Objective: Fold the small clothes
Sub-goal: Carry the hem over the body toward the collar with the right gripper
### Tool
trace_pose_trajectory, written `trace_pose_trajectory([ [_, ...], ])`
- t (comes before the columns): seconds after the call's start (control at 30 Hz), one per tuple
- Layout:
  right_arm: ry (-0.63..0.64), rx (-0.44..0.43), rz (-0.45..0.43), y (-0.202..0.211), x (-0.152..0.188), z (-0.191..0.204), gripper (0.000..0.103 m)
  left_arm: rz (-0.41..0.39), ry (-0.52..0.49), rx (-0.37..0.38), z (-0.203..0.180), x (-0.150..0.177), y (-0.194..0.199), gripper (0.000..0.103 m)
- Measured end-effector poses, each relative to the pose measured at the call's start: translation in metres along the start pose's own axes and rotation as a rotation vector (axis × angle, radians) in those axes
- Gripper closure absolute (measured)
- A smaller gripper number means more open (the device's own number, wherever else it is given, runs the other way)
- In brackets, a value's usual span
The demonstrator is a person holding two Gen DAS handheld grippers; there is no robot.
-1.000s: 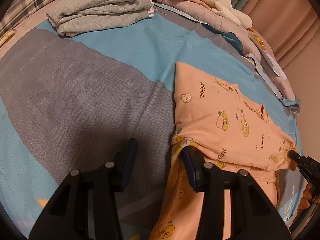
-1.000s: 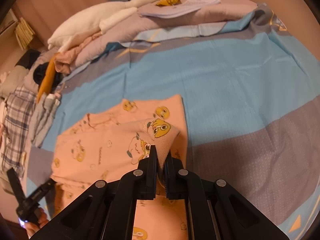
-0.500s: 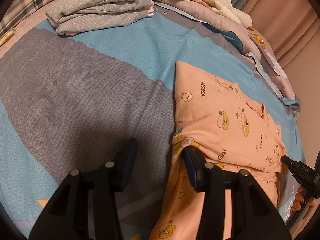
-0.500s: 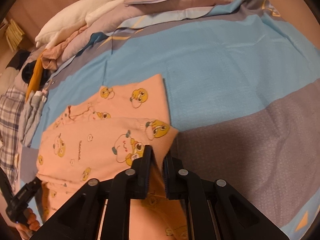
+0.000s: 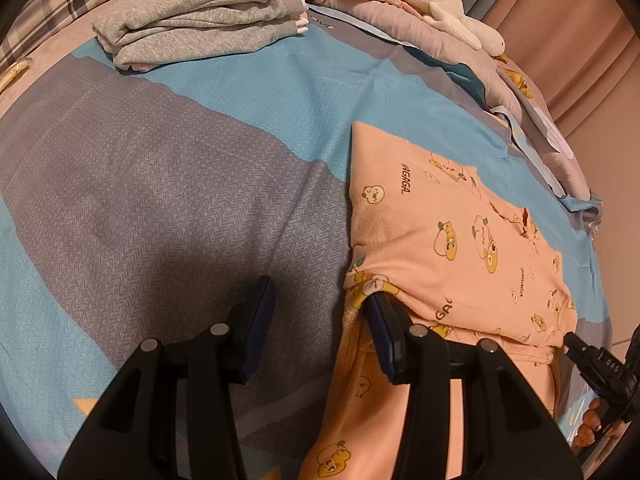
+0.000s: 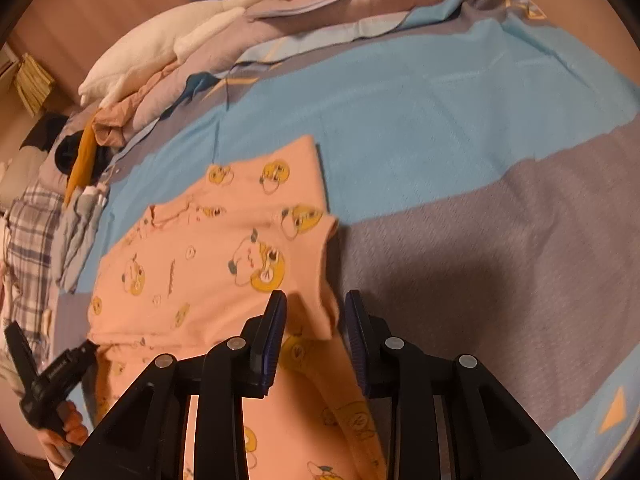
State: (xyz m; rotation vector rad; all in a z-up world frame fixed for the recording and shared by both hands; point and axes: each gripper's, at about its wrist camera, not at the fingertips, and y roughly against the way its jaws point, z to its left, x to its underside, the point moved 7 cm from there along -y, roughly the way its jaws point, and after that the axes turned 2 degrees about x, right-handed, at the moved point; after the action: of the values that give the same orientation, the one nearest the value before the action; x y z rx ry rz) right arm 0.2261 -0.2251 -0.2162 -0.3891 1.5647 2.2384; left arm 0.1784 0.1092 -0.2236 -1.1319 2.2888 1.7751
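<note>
Folding is partway done: pink pyjama top (image 6: pixel 208 264) is laid doubled on bedspread (image 6: pixel 460 128). Right gripper (image 6: pixel 316 320) is held parted, empty, straddling the folded corner; left gripper (image 5: pixel 316 312) gapes wide beside its hem. Regrasping seems required.

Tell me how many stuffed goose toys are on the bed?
1. The white goose toy lies stretched along the pillows at the far edge of the bed, beyond the peach pajamas. Another could be hidden in the clothes heaped nearby.
</note>
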Motion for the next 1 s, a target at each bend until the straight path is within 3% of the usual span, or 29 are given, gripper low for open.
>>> trace_pose_trajectory([
  [0.1, -0.002, 0.011, 0.008, -0.006, 0.002, 0.000, 0.075, -0.001, 0.001, 0.003, 0.000, 0.000, 0.000, 0.057],
  [0.23, 0.005, 0.014, -0.009, -0.001, 0.001, 0.000, 0.096, 0.002, 0.006, 0.007, 0.000, -0.001, 0.000, 0.057],
  [0.47, 0.013, -0.008, -0.061, 0.018, -0.004, 0.000, 0.097, 0.004, 0.011, 0.010, 0.000, -0.001, 0.000, 0.057],
  [1.0, -0.002, 0.047, -0.003, -0.008, 0.008, -0.009, 0.097, 0.013, 0.003, 0.001, 0.000, 0.001, 0.000, 0.056],
])
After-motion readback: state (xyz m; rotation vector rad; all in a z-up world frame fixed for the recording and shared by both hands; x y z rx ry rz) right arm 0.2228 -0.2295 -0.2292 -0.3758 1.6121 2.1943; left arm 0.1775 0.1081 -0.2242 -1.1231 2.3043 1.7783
